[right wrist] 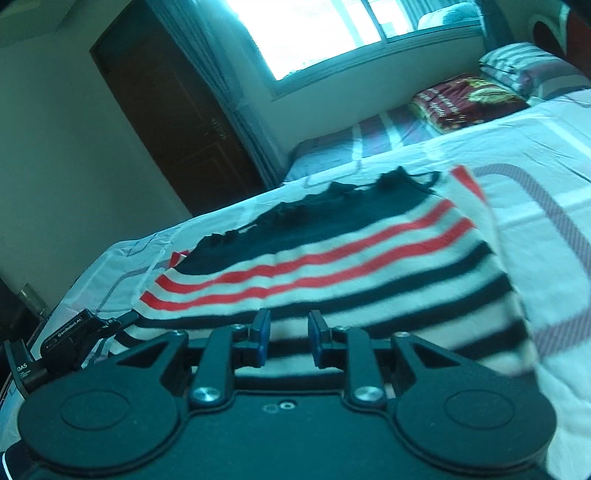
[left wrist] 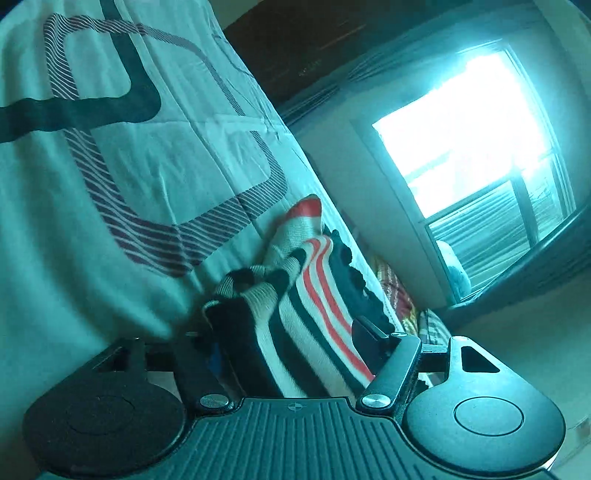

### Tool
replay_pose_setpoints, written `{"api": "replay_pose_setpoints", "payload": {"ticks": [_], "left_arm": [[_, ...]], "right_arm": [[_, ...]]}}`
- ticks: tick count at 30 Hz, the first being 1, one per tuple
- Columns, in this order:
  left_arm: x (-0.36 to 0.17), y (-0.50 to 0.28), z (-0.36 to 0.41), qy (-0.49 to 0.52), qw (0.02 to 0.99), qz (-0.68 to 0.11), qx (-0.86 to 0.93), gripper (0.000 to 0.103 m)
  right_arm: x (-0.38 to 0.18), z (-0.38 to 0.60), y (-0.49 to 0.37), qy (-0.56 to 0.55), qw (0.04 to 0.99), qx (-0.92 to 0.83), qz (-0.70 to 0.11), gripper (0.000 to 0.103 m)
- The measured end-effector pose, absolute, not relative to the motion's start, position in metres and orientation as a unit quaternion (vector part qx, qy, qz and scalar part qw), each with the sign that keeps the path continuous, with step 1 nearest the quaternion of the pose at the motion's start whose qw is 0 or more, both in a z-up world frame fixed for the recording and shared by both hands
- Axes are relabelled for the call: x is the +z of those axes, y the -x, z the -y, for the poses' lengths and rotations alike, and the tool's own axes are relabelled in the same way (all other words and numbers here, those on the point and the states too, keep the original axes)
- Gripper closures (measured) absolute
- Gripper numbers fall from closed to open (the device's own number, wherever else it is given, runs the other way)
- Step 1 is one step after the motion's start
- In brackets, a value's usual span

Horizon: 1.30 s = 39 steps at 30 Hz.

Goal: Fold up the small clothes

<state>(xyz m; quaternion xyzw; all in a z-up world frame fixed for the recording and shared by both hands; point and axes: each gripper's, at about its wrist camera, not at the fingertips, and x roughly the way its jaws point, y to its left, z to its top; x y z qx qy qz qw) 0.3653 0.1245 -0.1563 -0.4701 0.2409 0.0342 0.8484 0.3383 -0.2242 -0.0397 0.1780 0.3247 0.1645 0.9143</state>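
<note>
A small knitted sweater [right wrist: 332,258] with navy, white and red stripes lies spread on the bed sheet [right wrist: 535,155]. My right gripper [right wrist: 288,332] sits at its near hem, its blue pads a little apart with nothing between them. In the left wrist view the sweater [left wrist: 306,306] is bunched between the fingers of my left gripper [left wrist: 288,332], whose jaws stand wide apart around the cloth. Its right finger [left wrist: 369,332] shows; the left one is mostly hidden by the fabric. The left gripper also shows at the sweater's left edge in the right wrist view [right wrist: 85,328].
The bed sheet [left wrist: 110,184] is white with dark and striped rounded squares. A maroon folded cloth [right wrist: 461,99] and a striped pillow [right wrist: 528,66] lie at the bed's far end. A bright window [right wrist: 314,33] and a brown door [right wrist: 177,122] are behind.
</note>
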Motion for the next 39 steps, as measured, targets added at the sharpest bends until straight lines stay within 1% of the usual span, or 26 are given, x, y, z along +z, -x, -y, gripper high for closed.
{"api": "replay_pose_setpoints", "payload": {"ticks": [6,8,9,10,11,12,13,15,19,21,22,24,27,29,31,33,36,39], "left_arm": [[-0.156,-0.381,-0.117,0.452,0.861,-0.228,0.047,0.034],[-0.157,-0.384,-0.119,0.465,0.856,-0.221,0.049,0.034],[-0.157,-0.385,-0.122,0.47,0.853,-0.22,0.05,0.034],[-0.157,-0.387,-0.124,0.477,0.85,-0.219,0.049,0.038],[-0.159,-0.389,-0.126,0.488,0.844,-0.22,0.046,0.059],[-0.163,-0.392,-0.128,0.499,0.835,-0.23,0.043,0.075],[-0.168,-0.395,-0.131,0.515,0.822,-0.239,0.044,0.08],[-0.169,-0.393,-0.133,0.525,0.819,-0.227,0.036,0.082],[-0.148,-0.385,-0.126,0.501,0.843,-0.196,0.002,0.083],[-0.149,-0.388,-0.125,0.494,0.847,-0.198,0.003,0.083],[-0.154,-0.392,-0.126,0.485,0.848,-0.213,0.017,0.083],[-0.166,-0.397,-0.131,0.487,0.837,-0.246,0.034,0.083],[-0.168,-0.396,-0.134,0.496,0.833,-0.243,0.021,0.083],[-0.162,-0.393,-0.135,0.515,0.827,-0.224,-0.003,0.083],[-0.139,-0.397,-0.129,0.515,0.833,-0.195,-0.056,0.083],[-0.112,-0.409,-0.111,0.499,0.838,-0.19,-0.113,0.083],[-0.073,-0.432,-0.074,0.449,0.85,-0.209,-0.177,0.083],[-0.049,-0.453,-0.022,0.397,0.858,-0.233,-0.23,0.083]], "right_arm": [[-0.054,0.21,-0.375,-0.182,0.909,0.179,-0.33,0.084],[-0.059,0.207,-0.385,-0.184,0.906,0.181,-0.335,0.09],[-0.061,0.206,-0.389,-0.188,0.904,0.182,-0.337,0.091],[-0.063,0.204,-0.393,-0.19,0.902,0.184,-0.341,0.092],[-0.065,0.203,-0.397,-0.19,0.901,0.187,-0.343,0.094],[-0.066,0.2,-0.4,-0.188,0.901,0.188,-0.344,0.094],[-0.066,0.198,-0.402,-0.187,0.9,0.193,-0.344,0.095],[-0.066,0.194,-0.407,-0.185,0.898,0.198,-0.345,0.095],[-0.067,0.186,-0.413,-0.174,0.897,0.208,-0.349,0.095],[-0.075,0.18,-0.418,-0.153,0.896,0.2,-0.365,0.097],[-0.083,0.178,-0.422,-0.142,0.893,0.19,-0.382,0.103],[-0.086,0.182,-0.424,-0.157,0.891,0.191,-0.38,0.103],[-0.084,0.181,-0.422,-0.154,0.891,0.191,-0.382,0.103],[-0.085,0.18,-0.422,-0.157,0.891,0.189,-0.381,0.103],[-0.086,0.181,-0.422,-0.162,0.891,0.186,-0.38,0.103],[-0.088,0.182,-0.426,-0.166,0.892,0.183,-0.379,0.103],[-0.089,0.185,-0.426,-0.179,0.89,0.181,-0.378,0.103],[-0.088,0.197,-0.427,-0.216,0.88,0.181,-0.382,0.103]]}}
